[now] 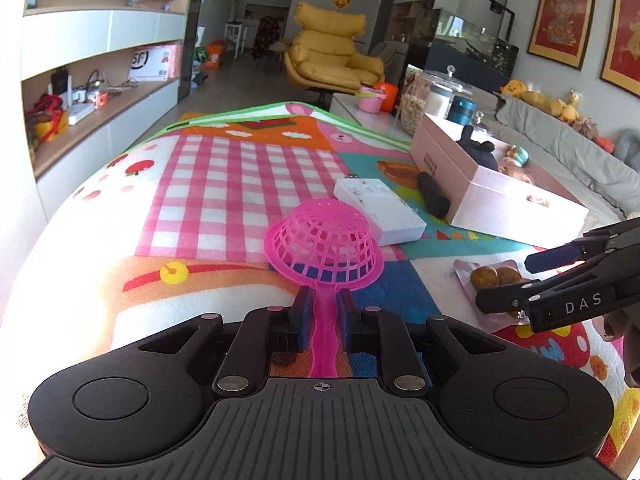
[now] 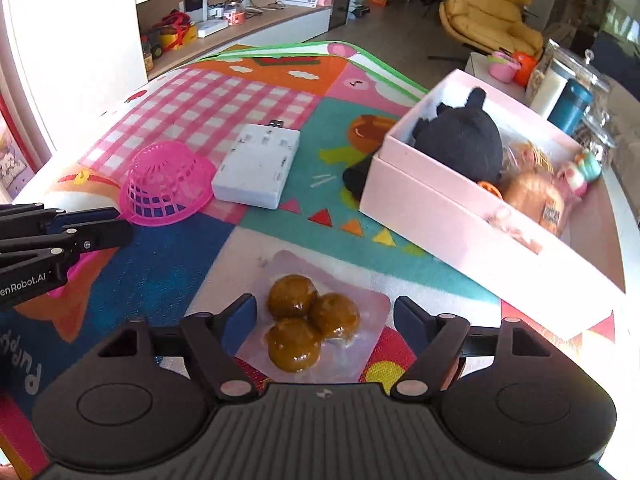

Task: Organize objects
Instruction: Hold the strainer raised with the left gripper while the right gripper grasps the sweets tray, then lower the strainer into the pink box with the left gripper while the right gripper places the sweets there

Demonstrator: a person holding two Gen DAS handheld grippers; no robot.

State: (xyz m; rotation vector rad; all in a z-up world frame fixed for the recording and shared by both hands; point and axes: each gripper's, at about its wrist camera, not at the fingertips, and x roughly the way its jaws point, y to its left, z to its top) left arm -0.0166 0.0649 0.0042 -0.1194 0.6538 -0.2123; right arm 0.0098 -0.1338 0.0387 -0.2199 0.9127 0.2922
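My left gripper (image 1: 322, 306) is shut on the handle of a pink plastic strainer (image 1: 324, 246), whose mesh bowl lies upside down on the colourful play mat (image 1: 224, 184). The strainer (image 2: 168, 184) and left gripper (image 2: 116, 226) also show in the right wrist view. My right gripper (image 2: 325, 312) is open, its fingers on either side of a clear packet of three brown glazed balls (image 2: 308, 320) lying on the mat. That packet (image 1: 492, 280) and the right gripper (image 1: 508, 280) show at the right of the left wrist view. A pink open box (image 2: 472, 216) holds a black plush toy (image 2: 464, 136) and dolls.
A white multi-port hub (image 2: 258, 168) lies on the mat between strainer and box. A black cylinder (image 1: 432, 198) lies against the box's side. Jars and a teal cup (image 2: 572, 108) stand behind the box. Shelves (image 1: 100, 92) at left, a yellow armchair (image 1: 332, 52) beyond.
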